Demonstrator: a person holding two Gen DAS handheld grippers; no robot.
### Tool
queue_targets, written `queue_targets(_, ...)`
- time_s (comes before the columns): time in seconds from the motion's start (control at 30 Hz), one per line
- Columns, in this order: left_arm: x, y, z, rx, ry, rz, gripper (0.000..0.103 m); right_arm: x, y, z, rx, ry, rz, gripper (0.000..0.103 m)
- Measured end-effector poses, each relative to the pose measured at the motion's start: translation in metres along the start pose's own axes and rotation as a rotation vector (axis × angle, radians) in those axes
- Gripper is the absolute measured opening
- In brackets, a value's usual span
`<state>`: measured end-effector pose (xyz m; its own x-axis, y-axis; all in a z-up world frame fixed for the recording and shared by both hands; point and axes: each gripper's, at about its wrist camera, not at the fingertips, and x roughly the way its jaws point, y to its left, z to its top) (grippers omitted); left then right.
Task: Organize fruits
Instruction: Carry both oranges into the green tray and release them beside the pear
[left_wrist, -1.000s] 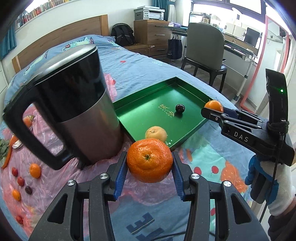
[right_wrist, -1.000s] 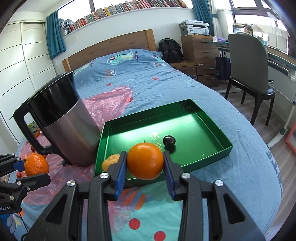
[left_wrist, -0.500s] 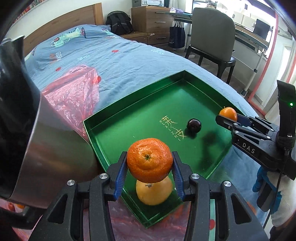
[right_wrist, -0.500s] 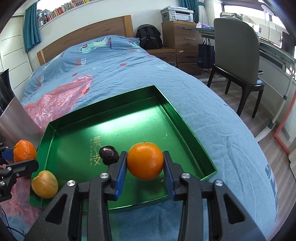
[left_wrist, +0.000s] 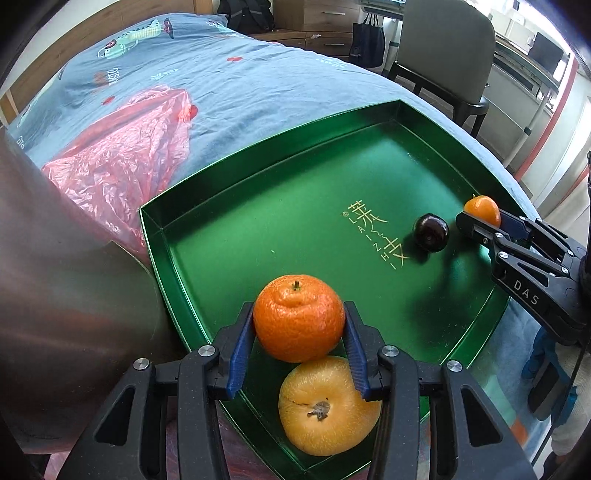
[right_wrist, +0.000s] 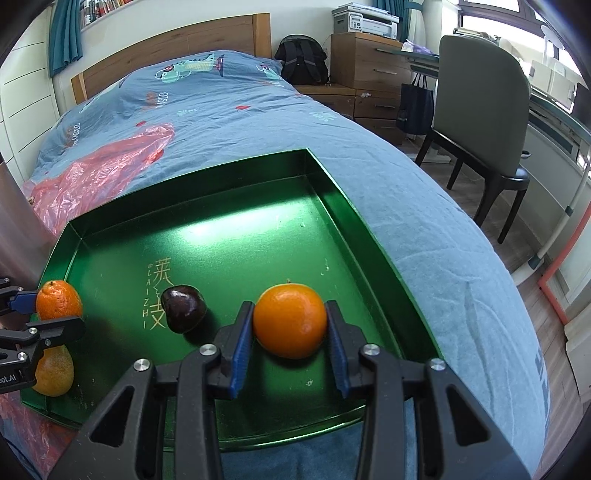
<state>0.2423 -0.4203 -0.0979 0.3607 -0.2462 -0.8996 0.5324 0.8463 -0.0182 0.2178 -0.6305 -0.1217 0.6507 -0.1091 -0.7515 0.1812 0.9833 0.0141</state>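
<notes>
Over the near left corner of the green tray (left_wrist: 400, 107) on the bed, the left gripper (left_wrist: 298, 341) grasps a dimpled mandarin (left_wrist: 298, 322) directly above a yellow citrus fruit (left_wrist: 328, 404) lying there; a second ago this gripper was outside the tray beside the steel kettle (left_wrist: 66, 295), so it has come in and down; toward the middle, a dark plum (right_wrist: 183, 308) rests by the gold lettering; further right, the right gripper (right_wrist: 290, 338) clenches a smooth orange (right_wrist: 290, 320), likewise lowered from beyond the front rim to just above the tray floor; both fruits look ready for release, though the mandarin probably needs a sideways shift first.
</notes>
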Motion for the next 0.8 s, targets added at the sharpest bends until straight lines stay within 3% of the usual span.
queue_targets(0.4, 0.005, -0.006, 0.002, 0.022, 0.030, 0.024, 0.041, -0.003, 0.001, -0.001, -0.008, 0.016, -0.004, 0.029)
queue_targets(0.47, 0.004, -0.007, 0.002, 0.022, 0.036, 0.026, 0.041, -0.004, 0.001, 0.000, -0.011, 0.022, -0.004, 0.031)
queue_targets(0.53, 0.002, -0.008, 0.002, 0.027, 0.034, 0.035, 0.041, -0.007, 0.002, 0.000, -0.014, 0.022, -0.005, 0.042)
queue_targets(0.8, -0.028, -0.011, -0.004, 0.046, -0.041, 0.051, 0.043, -0.038, 0.002, 0.003, 0.008, -0.040, 0.022, 0.050)
